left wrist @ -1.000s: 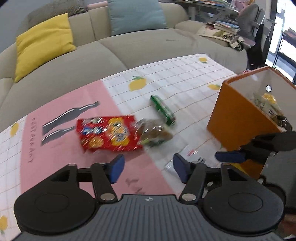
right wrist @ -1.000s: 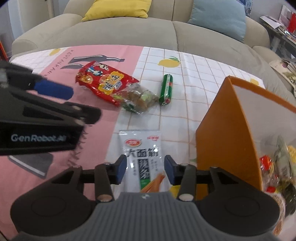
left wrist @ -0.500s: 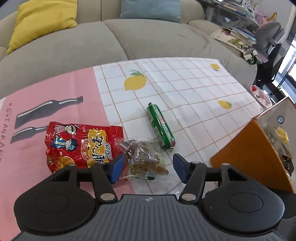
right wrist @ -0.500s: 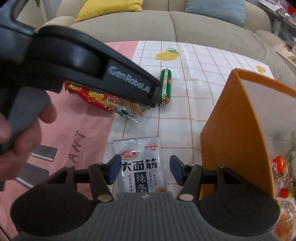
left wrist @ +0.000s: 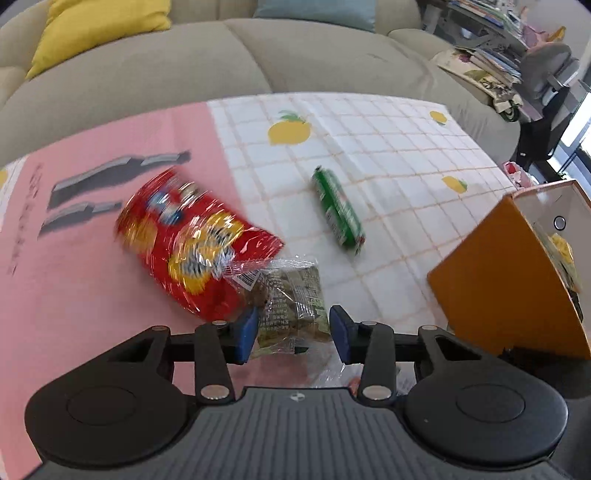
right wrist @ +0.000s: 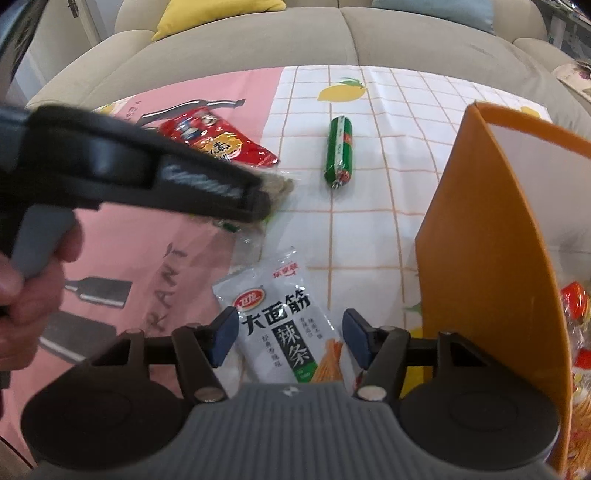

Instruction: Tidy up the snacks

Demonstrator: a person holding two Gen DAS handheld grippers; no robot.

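Note:
My left gripper (left wrist: 293,332) points down at a clear packet of brown and green snack (left wrist: 291,295). The packet lies between the closing jaws, and the pads do not clearly press on it. A red snack bag (left wrist: 192,240) lies just left of it and a green sausage stick (left wrist: 338,212) farther right. My right gripper (right wrist: 289,338) straddles a white packet with black lettering (right wrist: 284,325); its jaws are opening and stand clear of the packet. One of the left gripper's fingers (right wrist: 207,184) crosses the right wrist view and hides most of the clear packet (right wrist: 279,186).
An orange box (left wrist: 495,280) (right wrist: 480,240) with several snacks inside stands at the right, close to the right gripper. A hand (right wrist: 33,295) holds the left gripper's handle. The pink and white checked tablecloth (left wrist: 388,147) runs back to a beige sofa (left wrist: 332,55) with a yellow cushion (left wrist: 99,26).
My left gripper has moved forward and down over the clear packet, and its jaws have narrowed around it. The right gripper's jaws have widened around the white packet. The left gripper now crosses the right wrist view.

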